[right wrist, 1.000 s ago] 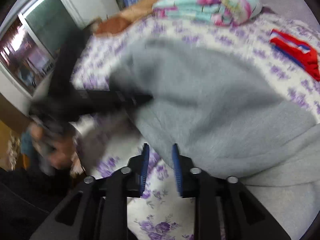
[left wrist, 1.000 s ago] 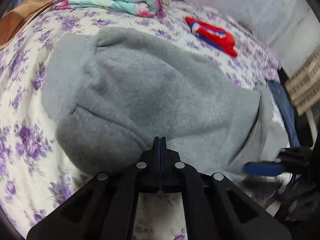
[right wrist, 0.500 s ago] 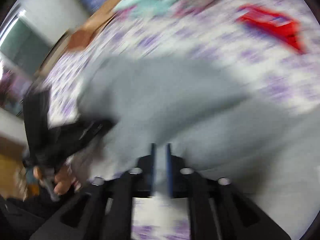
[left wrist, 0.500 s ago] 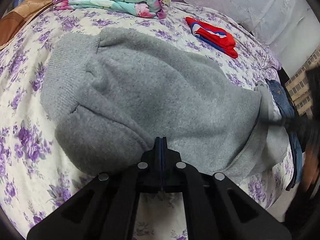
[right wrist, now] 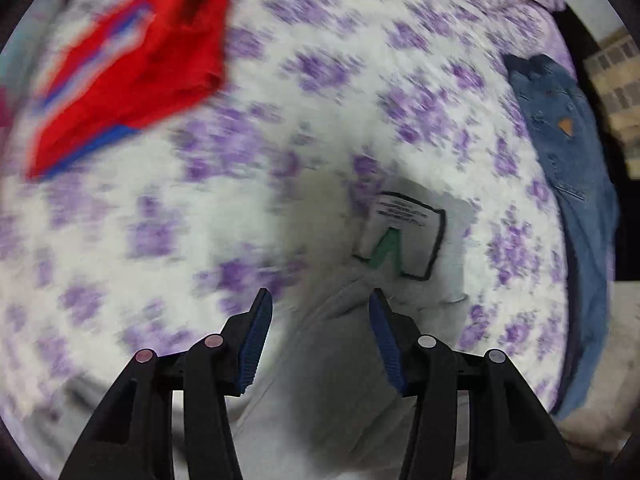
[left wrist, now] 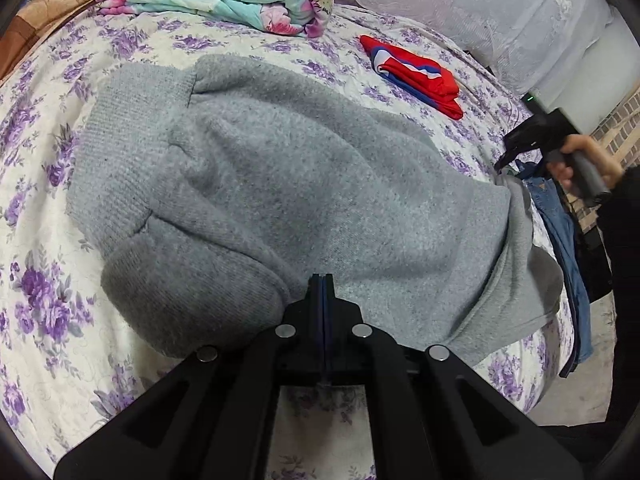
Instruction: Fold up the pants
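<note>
Right wrist view: right gripper (right wrist: 320,312) now spread about halfway, nothing pinched, swung from pants' middle to waistband tag (right wrist: 404,236) at frame centre. Left gripper (left wrist: 324,280) stays shut, no cloth seen in it, at near edge of grey pants (left wrist: 280,184) mid-frame on bedspread (left wrist: 36,272). Likely lining up next fold grab.

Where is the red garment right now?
In the left wrist view the red garment lies on the floral bedspread, upper right, beyond the grey pants.

The left wrist view looked slantwise across the bed (left wrist: 48,208); the right looked steeply down, close. Both caught the red cloth (left wrist: 416,74) and jeans (right wrist: 568,128).
</note>
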The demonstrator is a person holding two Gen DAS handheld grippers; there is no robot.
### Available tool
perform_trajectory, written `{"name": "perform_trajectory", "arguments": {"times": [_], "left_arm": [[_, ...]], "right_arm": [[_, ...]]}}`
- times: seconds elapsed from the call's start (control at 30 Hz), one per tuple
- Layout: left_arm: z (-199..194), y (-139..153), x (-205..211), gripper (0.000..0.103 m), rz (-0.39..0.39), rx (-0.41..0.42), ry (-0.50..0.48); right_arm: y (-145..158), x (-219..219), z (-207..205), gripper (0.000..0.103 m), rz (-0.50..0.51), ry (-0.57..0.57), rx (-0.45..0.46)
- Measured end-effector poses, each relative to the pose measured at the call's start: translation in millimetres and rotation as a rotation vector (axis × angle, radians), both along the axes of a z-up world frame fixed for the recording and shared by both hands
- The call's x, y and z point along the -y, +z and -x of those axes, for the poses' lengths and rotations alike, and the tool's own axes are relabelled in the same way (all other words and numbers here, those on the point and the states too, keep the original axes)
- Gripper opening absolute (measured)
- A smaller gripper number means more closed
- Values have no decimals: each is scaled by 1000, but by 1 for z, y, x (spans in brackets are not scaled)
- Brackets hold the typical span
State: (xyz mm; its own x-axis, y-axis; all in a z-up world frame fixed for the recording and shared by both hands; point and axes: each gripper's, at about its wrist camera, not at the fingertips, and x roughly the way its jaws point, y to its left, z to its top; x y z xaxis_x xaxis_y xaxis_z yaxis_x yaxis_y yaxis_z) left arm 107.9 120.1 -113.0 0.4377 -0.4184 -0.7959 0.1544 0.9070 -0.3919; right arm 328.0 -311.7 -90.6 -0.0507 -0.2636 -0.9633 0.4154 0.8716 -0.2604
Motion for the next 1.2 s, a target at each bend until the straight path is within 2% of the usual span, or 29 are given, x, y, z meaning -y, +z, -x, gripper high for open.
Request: {"name": "perform_trajectory", "arguments": {"times": [0.07, 0.13, 0.17, 0.2, 0.27, 0.33, 0.37, 0.43, 0.5, 0.6, 0.63, 0.7, 0.77, 0.83, 0.87, 0.93, 0.97, 1.0, 1.07, 1.17, 1.2], "left_arm": [[0, 0, 0, 1, 2, 0, -2], [0, 0, 0, 1, 4, 0, -4], [0, 0, 0, 1, 7, -1, -4], [0, 0, -1, 1, 8, -2, -4], [0, 0, -1, 1, 10, -3, -3], [1, 0, -2, 1, 11, -3, -2], [1, 0, -2, 1, 12, -3, -1], [2, 1, -2, 1, 12, -4, 0], [2, 1, -2, 1, 10, -2, -1], [3, 3, 1, 1, -17, 14, -10], [4, 3, 2, 1, -27, 20, -19], [2, 3, 1, 1, -28, 15, -35], [0, 4, 0, 1, -25, 4, -54], [-3, 5, 1, 1, -30, -15, -84], [-4, 5, 1, 1, -34, -22, -93], [-7, 6, 2, 1, -44, -38, -108], [-7, 8, 3, 1, -55, -39, -112], [-6, 8, 5, 1, -65, -34, -113], [-3, 10, 7, 1, -82, -22, -105], [0, 15, 8, 1, -98, -13, -92], [2, 19, 10, 1, -111, -11, -89]], "right_arm": [[-9, -1, 6, 51, 45, 13, -46], [-8, 0, 17, 44, 57, 56, -40], [-3, 4, 25, 25, 49, 69, -24], [1, 9, 29, 10, 31, 66, -6], [19, 27, 53, 9, -28, 67, 80], [37, 36, 78, 8, -62, 81, 167], [55, 44, 105, 8, -102, 79, 259], [80, 51, 143, 8, -141, 83, 382], [107, 56, 200, 8, -189, 93, 526], [106, 71, 274, 8, -248, 63, 646], [97, 75, 292, 8, -251, 45, 657], [57, 87, 320, 8, -276, -24, 639], [8, 100, 333, 8, -308, -95, 602], [-25, 110, 339, 9, -392, -153, 619], [-29, 111, 343, 9, -414, -154, 670], [-24, 111, 346, 12, -418, -129, 682], [-21, 111, 348, 17, -413, -117, 679], [-16, 110, 351, 29, -394, -106, 667], [-4, 110, 362, 36, -356, -93, 659], [24, 107, 377, 35, -285, -42, 704], [34, 105, 381, 30, -244, -28, 716]]}}
